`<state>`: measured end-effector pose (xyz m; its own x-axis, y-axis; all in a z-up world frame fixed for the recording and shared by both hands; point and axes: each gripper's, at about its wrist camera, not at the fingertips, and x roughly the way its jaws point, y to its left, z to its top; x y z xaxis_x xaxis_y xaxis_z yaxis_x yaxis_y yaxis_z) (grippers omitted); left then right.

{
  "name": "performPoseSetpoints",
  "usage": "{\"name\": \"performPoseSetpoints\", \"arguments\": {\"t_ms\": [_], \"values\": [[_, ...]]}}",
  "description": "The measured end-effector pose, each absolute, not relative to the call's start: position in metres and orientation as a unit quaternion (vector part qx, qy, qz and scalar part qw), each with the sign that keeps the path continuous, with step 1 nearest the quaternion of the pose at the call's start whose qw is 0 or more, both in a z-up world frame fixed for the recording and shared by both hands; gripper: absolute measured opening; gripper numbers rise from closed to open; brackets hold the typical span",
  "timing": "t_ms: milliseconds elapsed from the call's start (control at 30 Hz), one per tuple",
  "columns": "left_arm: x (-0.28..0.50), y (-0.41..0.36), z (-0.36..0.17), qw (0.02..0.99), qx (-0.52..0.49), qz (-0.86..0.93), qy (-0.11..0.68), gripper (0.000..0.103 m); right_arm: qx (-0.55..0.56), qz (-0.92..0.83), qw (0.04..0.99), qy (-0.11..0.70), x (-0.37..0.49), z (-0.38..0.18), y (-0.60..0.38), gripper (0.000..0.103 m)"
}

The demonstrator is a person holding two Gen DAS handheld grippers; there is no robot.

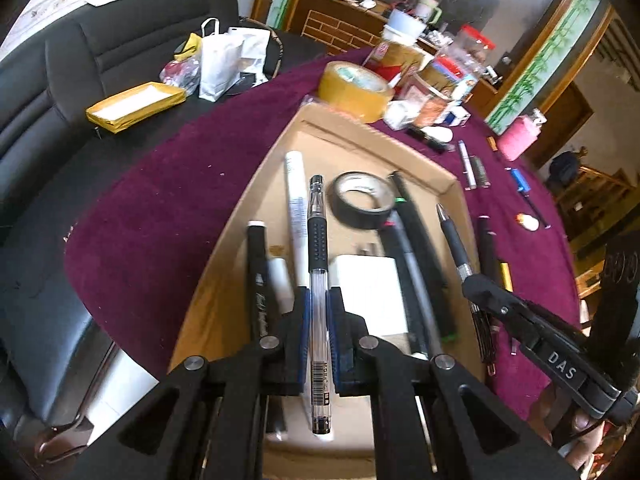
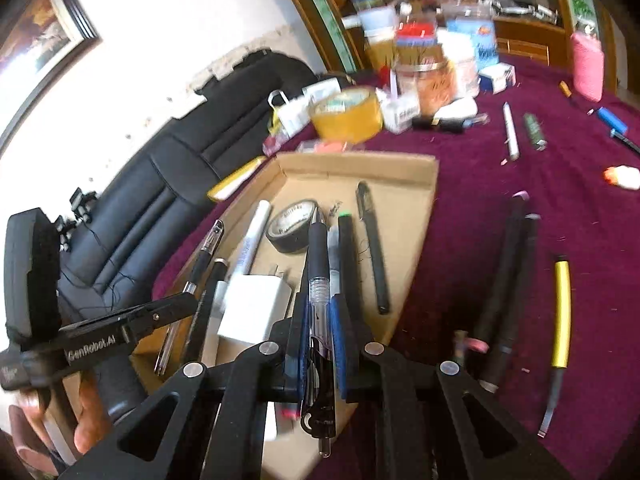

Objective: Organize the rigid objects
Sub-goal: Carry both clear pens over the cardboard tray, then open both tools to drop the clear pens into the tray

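The left gripper (image 1: 319, 300) was clenched on a clear gel pen (image 1: 318, 264), held above the cardboard tray (image 1: 448, 188); the right gripper (image 2: 319, 312) was clenched on a black click pen (image 2: 319, 264), also over the tray; inside lay a black tape roll (image 1: 362, 200), white charger (image 1: 370, 292) & other pens; more pens lay on the purple cloth (image 2: 500, 208) beside the tray.

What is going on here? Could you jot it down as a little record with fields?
Setting: cardboard tray on a purple cloth
Left gripper: shut on a clear pen
Right gripper: shut on a black pen
In the tray: black tape roll, white charger, several pens and markers
Outside the tray: yellow tape roll, pink bottle, scattered pens
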<state>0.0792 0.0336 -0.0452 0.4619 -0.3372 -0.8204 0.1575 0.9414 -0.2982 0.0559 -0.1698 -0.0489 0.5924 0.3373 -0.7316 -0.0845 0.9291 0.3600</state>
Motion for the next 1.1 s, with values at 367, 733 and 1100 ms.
{"name": "performPoseSetpoints", "arguments": {"t_ms": [367, 733, 1100], "values": [[0.085, 0.024, -0.063, 0.855, -0.06, -0.137, 0.496, 0.008, 0.116, 0.086, 0.871, 0.469, 0.082, -0.072, -0.156, 0.012], [0.087, 0.022, -0.067, 0.857, -0.057, -0.134, 0.495, 0.008, 0.109, 0.074, 0.874, 0.467, 0.088, -0.072, -0.153, 0.013], [0.063, 0.018, -0.049, 0.885, -0.028, -0.111, 0.451, 0.069, 0.14, 0.084, 0.888, 0.43, 0.061, -0.055, -0.163, 0.066]]}}
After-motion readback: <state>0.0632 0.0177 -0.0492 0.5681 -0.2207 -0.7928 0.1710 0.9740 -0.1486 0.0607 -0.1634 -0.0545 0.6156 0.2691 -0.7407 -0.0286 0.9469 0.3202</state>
